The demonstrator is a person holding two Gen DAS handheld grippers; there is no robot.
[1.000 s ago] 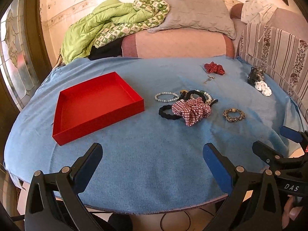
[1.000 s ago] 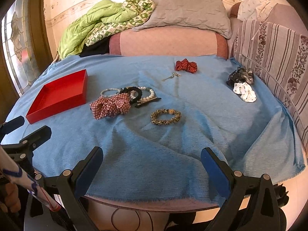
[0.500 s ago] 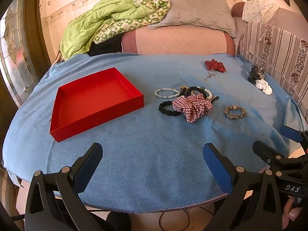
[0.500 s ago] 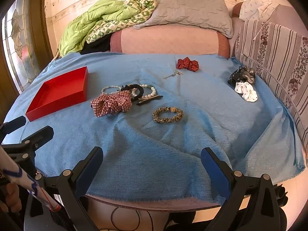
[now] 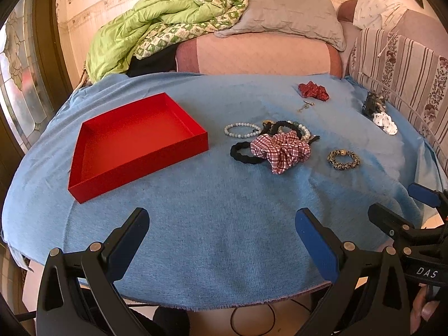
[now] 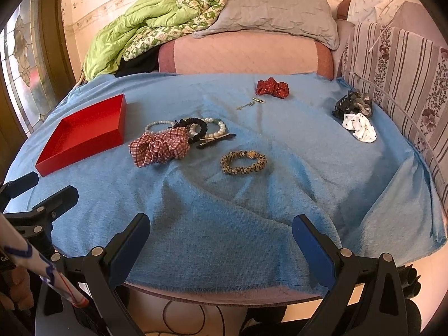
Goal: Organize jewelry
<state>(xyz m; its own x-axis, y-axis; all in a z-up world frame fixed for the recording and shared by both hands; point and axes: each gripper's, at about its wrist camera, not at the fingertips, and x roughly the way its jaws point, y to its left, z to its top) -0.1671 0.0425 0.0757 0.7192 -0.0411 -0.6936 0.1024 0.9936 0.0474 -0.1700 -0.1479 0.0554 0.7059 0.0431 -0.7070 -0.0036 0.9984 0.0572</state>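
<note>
Blue cloth (image 5: 224, 238) covers a round table, with a sofa, pillows and a green quilt behind it. Landmark is the red tray (image 5: 134, 142), open-topped with nothing in it.

Everything lies to the right of the tray:
- white bead bracelet (image 5: 241, 128), nearest the tray's right wall, just beside it
- black hair tie (image 5: 240, 155) and checked scrunchie (image 5: 281, 149), overlapping, a bit further right
- second black tie, pearl bracelet (image 6: 215, 128) and a dark clip (image 6: 214, 140), tangled behind the scrunchie
- leopard scrunchie (image 6: 243, 162), lying alone further right again
- small chain (image 6: 250, 103) and red bow (image 6: 273, 88), right of the tray toward the sofa
- dark and white scrunchies (image 6: 359, 127), farthest from the tray, by the striped cushion

Left gripper (image 5: 222, 236) and right gripper (image 6: 221, 236) both hover at the near table edge, spread wide, holding nothing.

My read: nothing is sorted yet and the first pick is pending. Suggest:
- left takes the bead bracelet or the black tie; short carry to the tray
- right takes the leopard scrunchie; it's isolated, so a clean grasp
- pinch across one side of the loop and press slightly into the cloth
- watch for snagging the cloth or dragging the tangle along
- lift clear of the tray wall before releasing
</note>
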